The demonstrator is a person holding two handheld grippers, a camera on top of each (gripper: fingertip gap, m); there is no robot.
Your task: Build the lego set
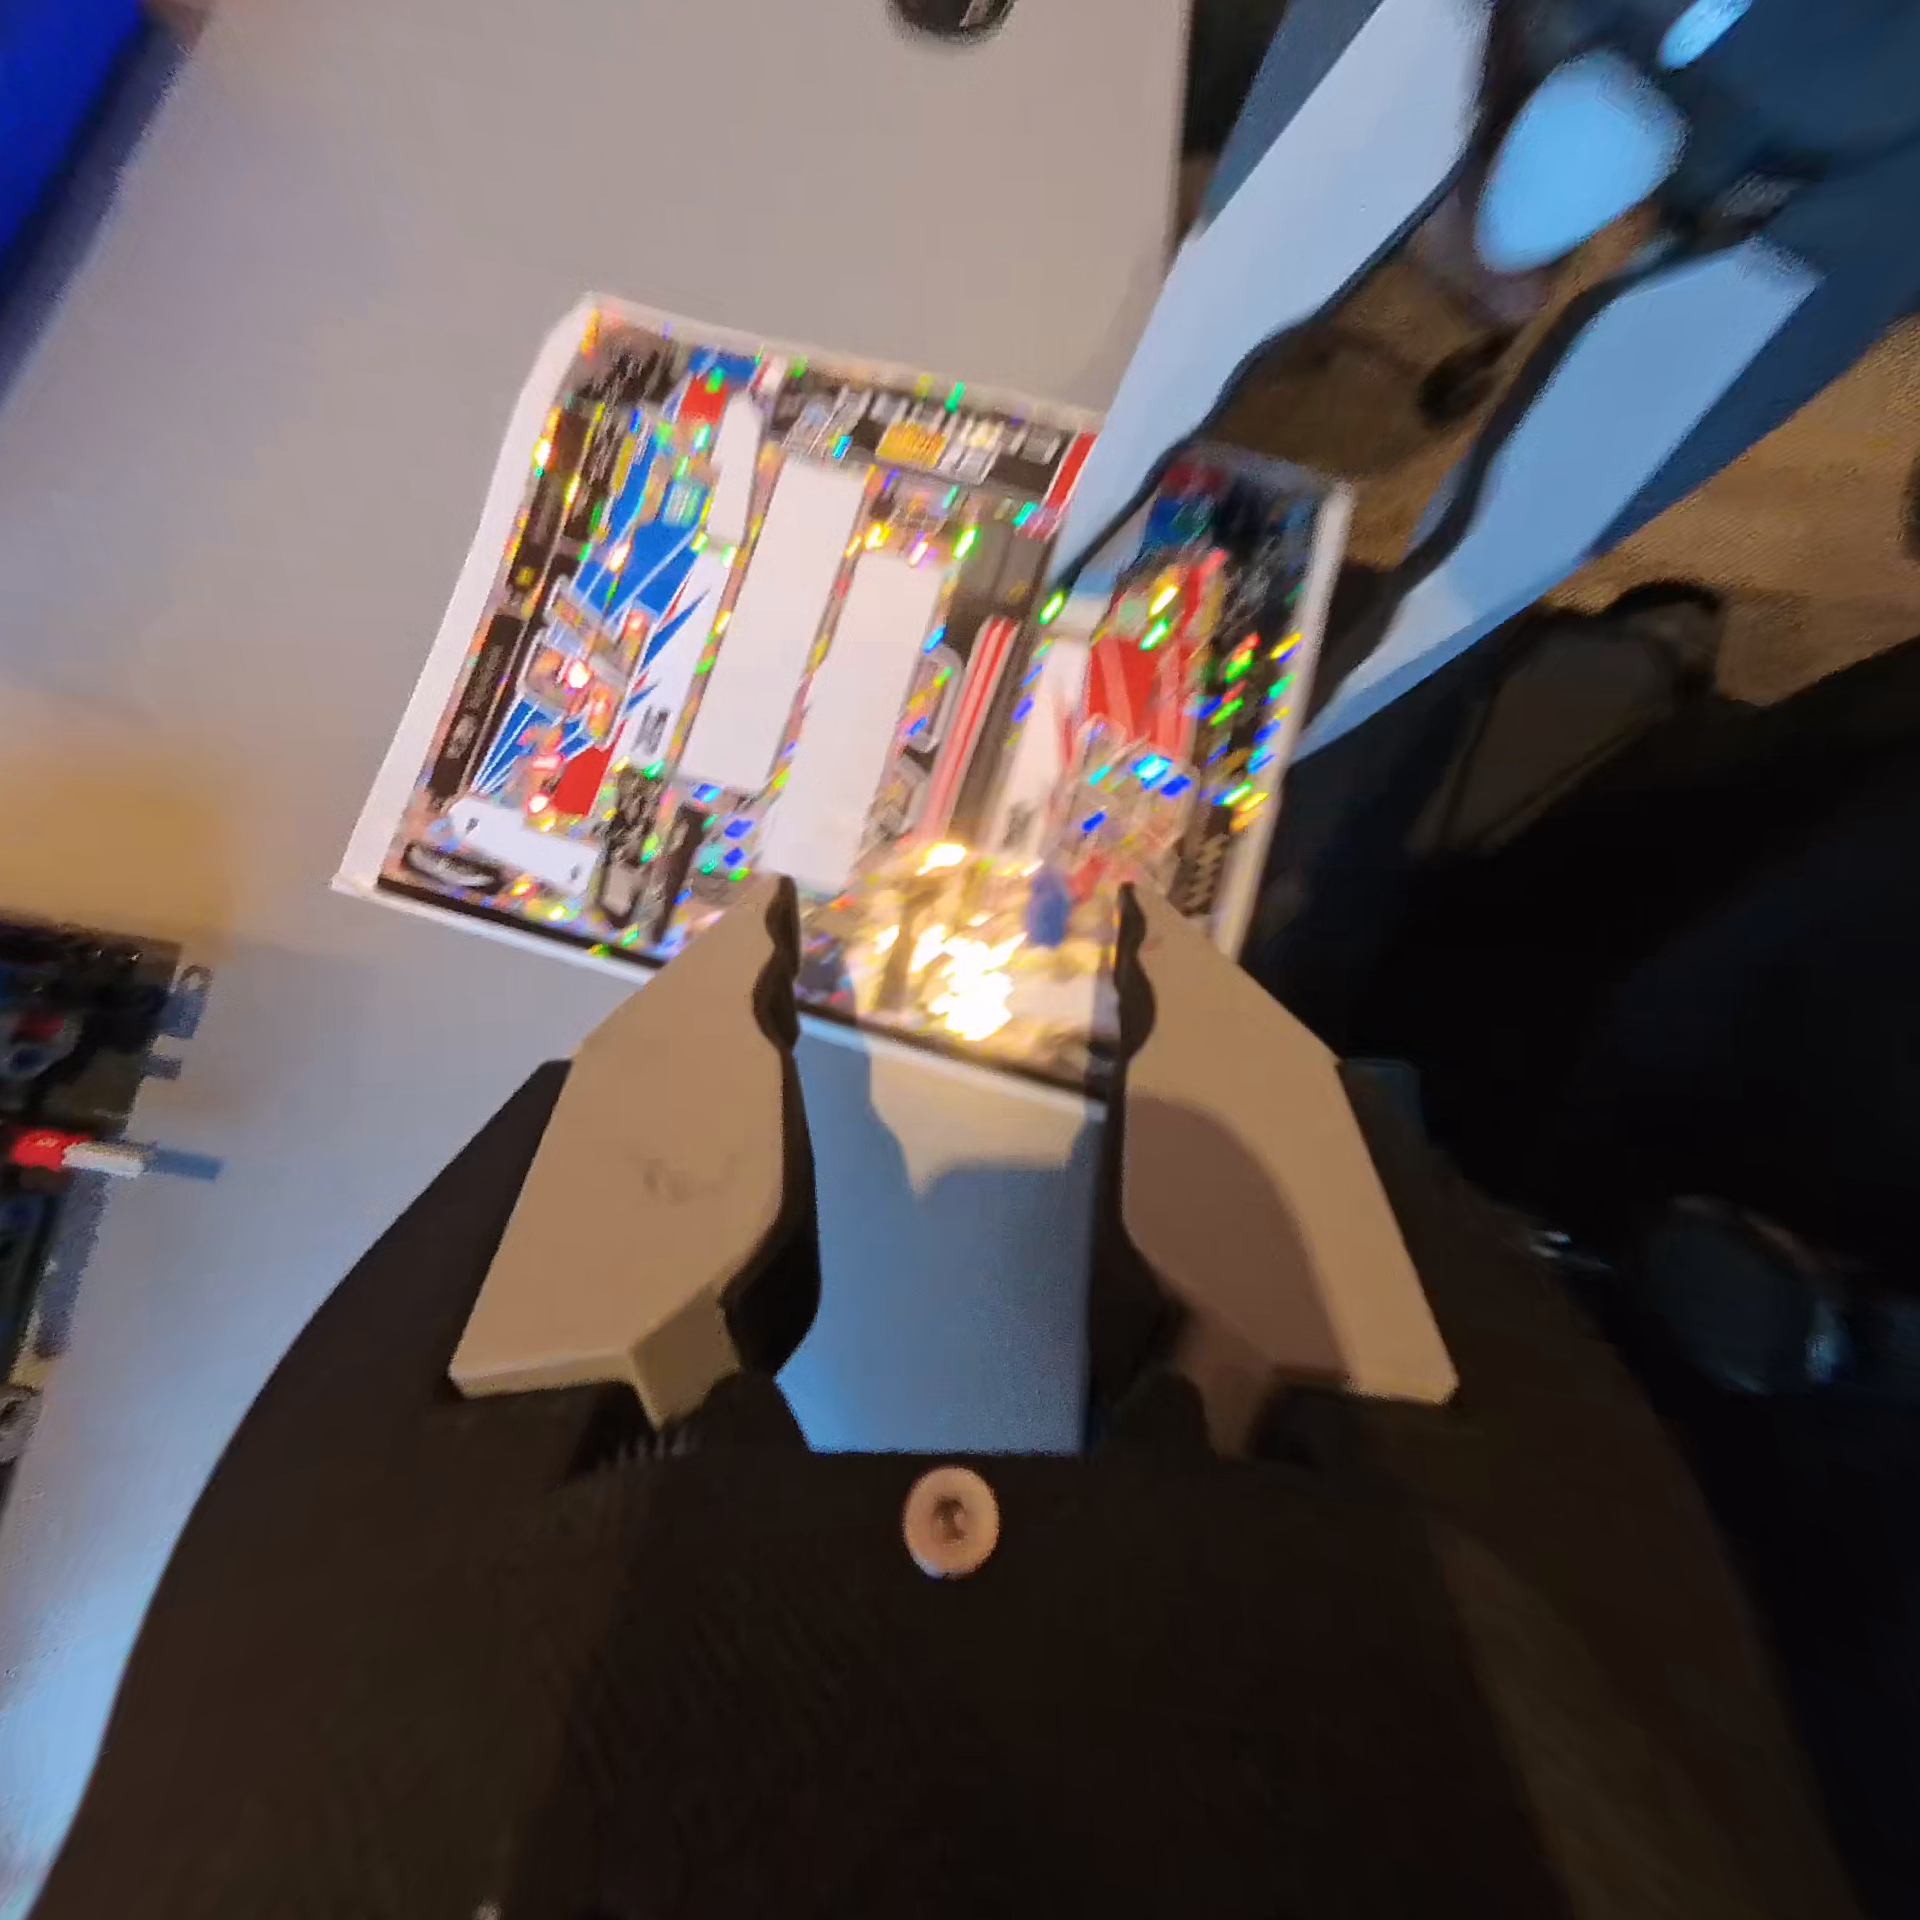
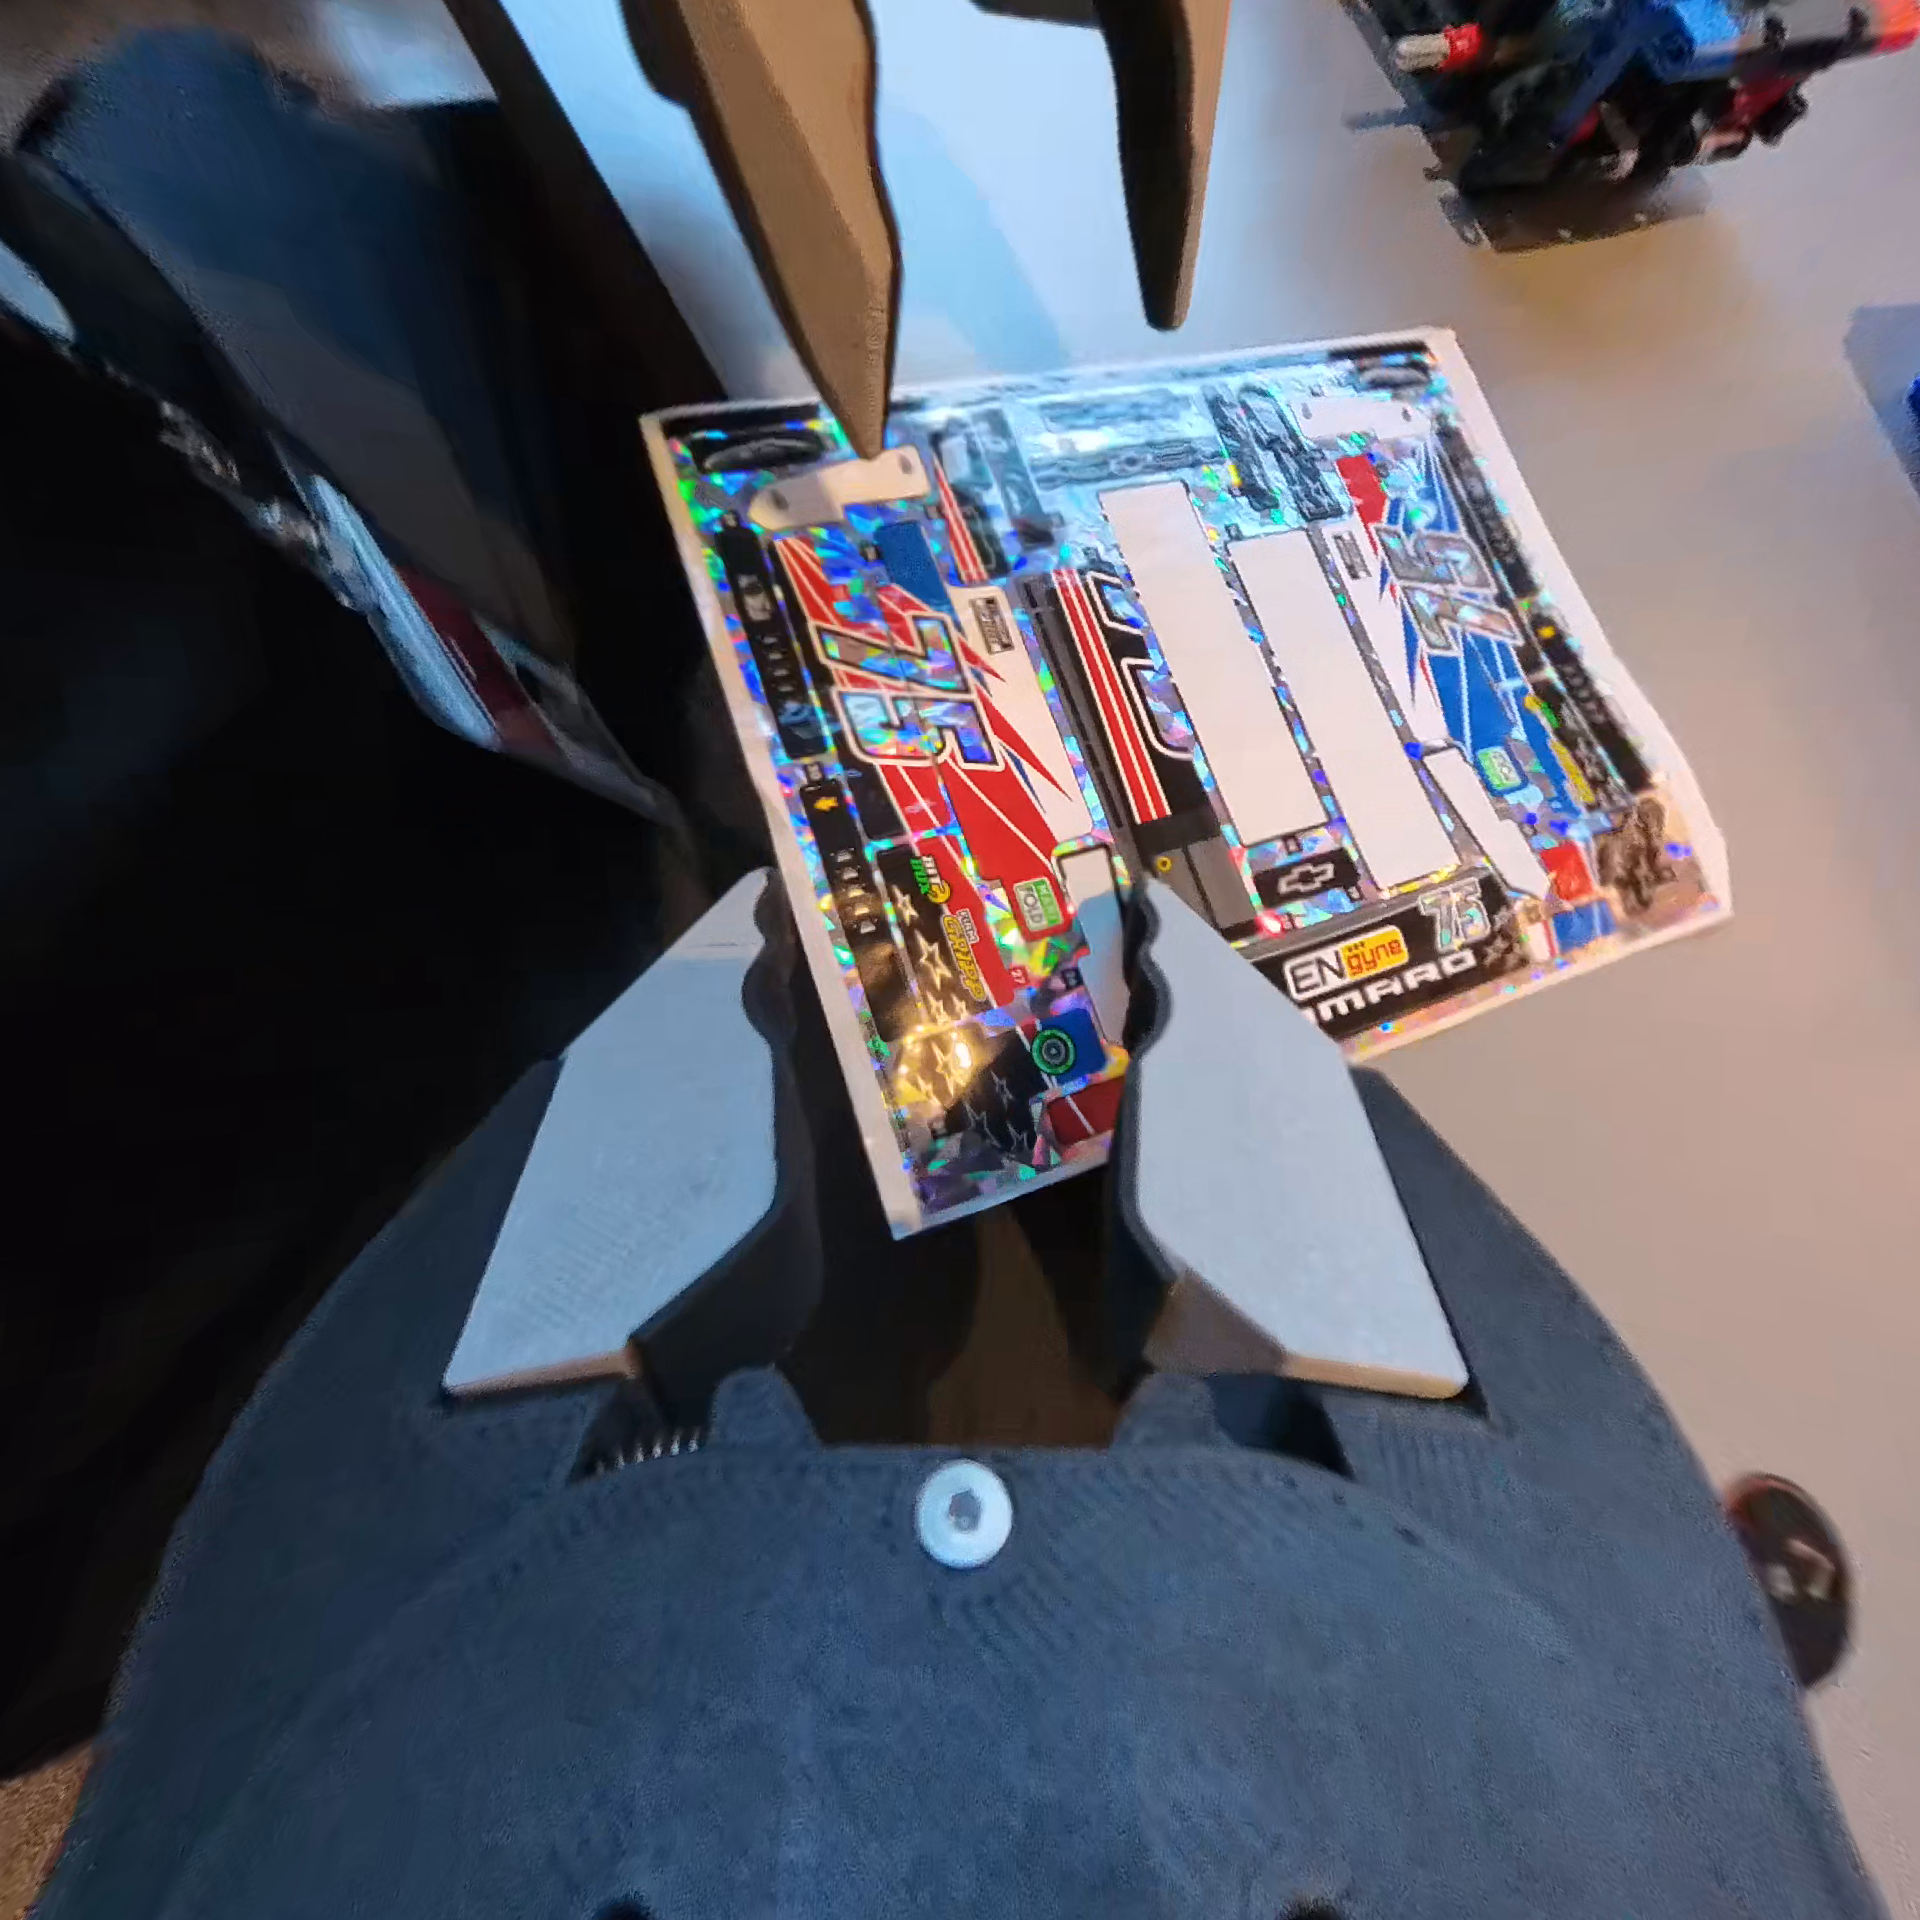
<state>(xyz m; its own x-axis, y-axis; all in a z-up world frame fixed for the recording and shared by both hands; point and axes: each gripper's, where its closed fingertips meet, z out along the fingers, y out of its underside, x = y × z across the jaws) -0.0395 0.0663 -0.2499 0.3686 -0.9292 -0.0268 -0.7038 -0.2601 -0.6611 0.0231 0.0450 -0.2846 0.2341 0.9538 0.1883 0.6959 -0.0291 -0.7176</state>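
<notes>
A shiny holographic sticker sheet [image 1: 831, 644] lies on the white table [image 1: 623, 208], with one corner past the table's edge. My left gripper [image 1: 954, 920] is open and empty above the sheet's near edge. In the right wrist view it [image 2: 1013, 374] comes in from the top, and one fingertip [image 2: 864, 416] touches the sheet [image 2: 1299, 675] near its far corner. My right gripper [image 2: 951, 930] is open, with the overhanging corner of the sheet between its jaws. Its pale fingers [image 1: 1247, 270] show blurred at the upper right of the left wrist view. The partly built dark Lego model [image 2: 1621, 94] stands on the table beyond the sheet.
The Lego model also shows at the left edge of the left wrist view [image 1: 73, 1049]. A dark round object [image 2: 1787, 1569] lies on the table at the right. A blue item [image 2: 1896, 384] is at the right edge. Dark floor and bags lie beyond the table edge [image 2: 312, 623]. Some 9 cm of space lies between my two pairs of fingers. The dark round object [image 2: 1787, 1569] is closer to my right gripper, around 20 cm from its tips; the left tips are 25 cm off.
</notes>
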